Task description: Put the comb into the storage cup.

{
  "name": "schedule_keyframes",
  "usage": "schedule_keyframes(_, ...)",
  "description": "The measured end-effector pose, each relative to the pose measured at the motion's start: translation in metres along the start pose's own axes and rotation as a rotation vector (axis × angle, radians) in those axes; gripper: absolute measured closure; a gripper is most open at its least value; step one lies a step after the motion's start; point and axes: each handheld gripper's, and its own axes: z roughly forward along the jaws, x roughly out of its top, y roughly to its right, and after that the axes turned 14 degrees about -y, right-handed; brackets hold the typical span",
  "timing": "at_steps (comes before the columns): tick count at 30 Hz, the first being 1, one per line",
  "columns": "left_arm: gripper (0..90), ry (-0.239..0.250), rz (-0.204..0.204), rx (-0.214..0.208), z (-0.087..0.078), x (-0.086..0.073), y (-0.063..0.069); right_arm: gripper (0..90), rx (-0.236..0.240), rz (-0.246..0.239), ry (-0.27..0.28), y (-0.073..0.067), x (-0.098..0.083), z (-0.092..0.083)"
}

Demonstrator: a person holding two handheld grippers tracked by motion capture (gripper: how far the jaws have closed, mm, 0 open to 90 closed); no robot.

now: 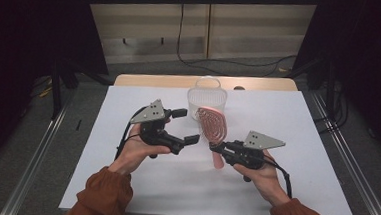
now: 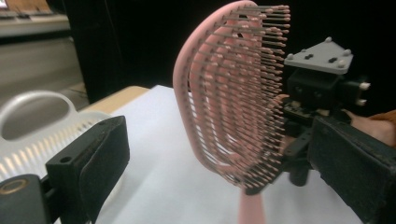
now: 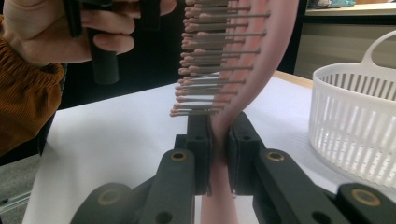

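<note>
Holding pink brush (image 1: 212,125) w/ right gripper (image 1: 215,147) jaws pinching its neck; left gripper (image 1: 186,125) jaws spread; white basket (image 1: 207,95) contents unclear.

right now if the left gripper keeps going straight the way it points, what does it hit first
Most likely the pink plastic hairbrush, bristle side first: it stands right ahead between the left gripper's open jaws, held at its neck by the right gripper. The white slatted plastic basket lies off to the side. Depth is hard to judge.
</note>
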Motion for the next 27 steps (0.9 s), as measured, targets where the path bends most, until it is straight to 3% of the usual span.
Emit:
schedule_keyframes(11, 11.1, 0.024, 0.057, -0.034, 0.016, 0.014, 0.004, 81.9, 0.048, -0.011, 0.013, -0.004, 0.001, 0.002)
schedule_keyframes(17, 22.5, 0.031, 0.081, -0.031, 0.023, 0.013, 0.004, 81.8, 0.061, -0.011, 0.013, -0.004, 0.0, 0.003)
schedule_keyframes(23, 32.0, 0.036, 0.08, -0.072, 0.026, 0.014, 0.002, 81.8, 0.072, -0.009, 0.013, -0.003, 0.0, 0.004)
schedule_keyframes(27, 32.5, 0.038, 0.057, -0.096, 0.026, 0.015, 0.001, 81.9, 0.086, -0.006, 0.018, -0.002, 0.0, 0.004)
